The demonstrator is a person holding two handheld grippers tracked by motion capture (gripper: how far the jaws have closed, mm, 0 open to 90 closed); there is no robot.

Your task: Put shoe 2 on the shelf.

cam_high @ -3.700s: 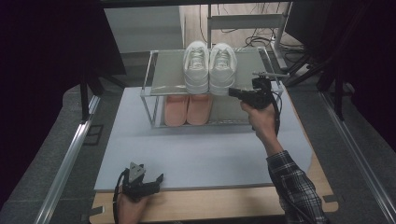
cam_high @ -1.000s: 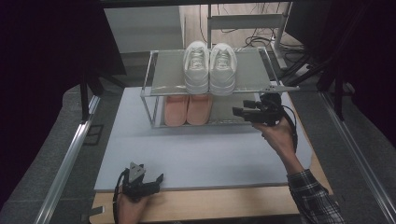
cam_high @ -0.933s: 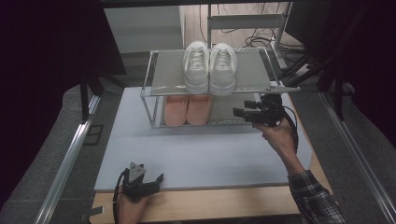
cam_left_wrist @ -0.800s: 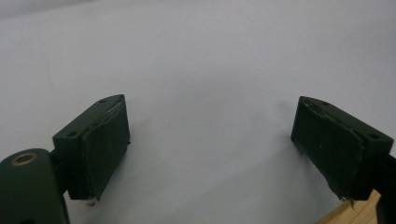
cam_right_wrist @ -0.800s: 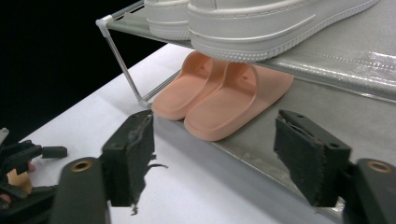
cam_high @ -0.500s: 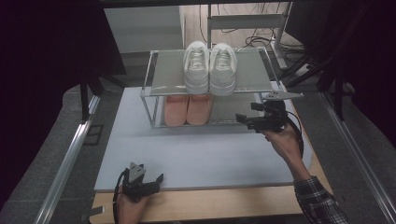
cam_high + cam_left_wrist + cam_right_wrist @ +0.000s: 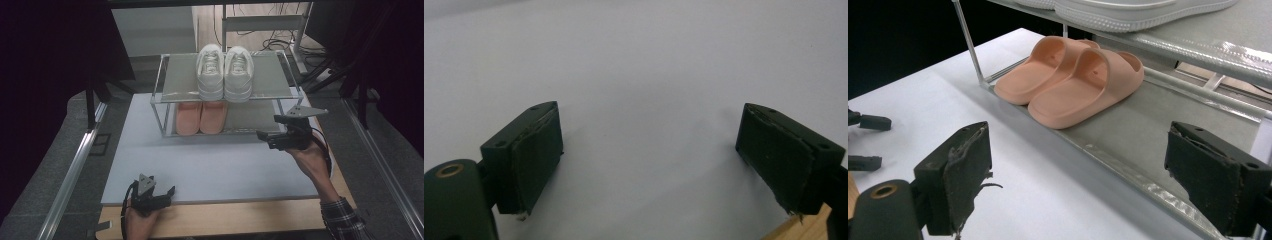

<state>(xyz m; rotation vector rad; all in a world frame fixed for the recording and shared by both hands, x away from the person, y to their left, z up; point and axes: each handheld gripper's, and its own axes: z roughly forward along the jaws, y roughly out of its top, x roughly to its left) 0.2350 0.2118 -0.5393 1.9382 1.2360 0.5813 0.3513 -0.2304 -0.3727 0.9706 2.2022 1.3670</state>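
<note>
At the right front corner of the shelf rack [image 7: 161,116], the right gripper [image 7: 265,136] hangs level above the white worktop [image 7: 220,167], jaws pointing left along the lower shelf. Its jaws have just been opening and now stand wide apart, nothing between them. Right gripper view: both black pads frame the lower shelf edge, with the pink slippers [image 7: 1074,82] ahead and clear of the jaws, not touched. Slippers sit side by side, touching each other, on the lower shelf toward its left half, toes toward the person in the high view [image 7: 201,117]. White sneakers [image 7: 224,72] sit as a pair on the top shelf, directly above the slippers, soles just visible at the top of the right gripper view [image 7: 1128,9]. Rack is a two-tier metal frame with grey shelves, standing at the far half of the worktop.

Left gripper [image 7: 167,195] rests low at the near edge of the worktop, well apart from the rack, held in the left hand [image 7: 136,220]. Left gripper view: jaws wide apart over bare white surface, empty, wooden edge [image 7: 804,230] at bottom right corner. Right hand [image 7: 312,160] with plaid sleeve [image 7: 342,220] comes in from bottom right.
</note>
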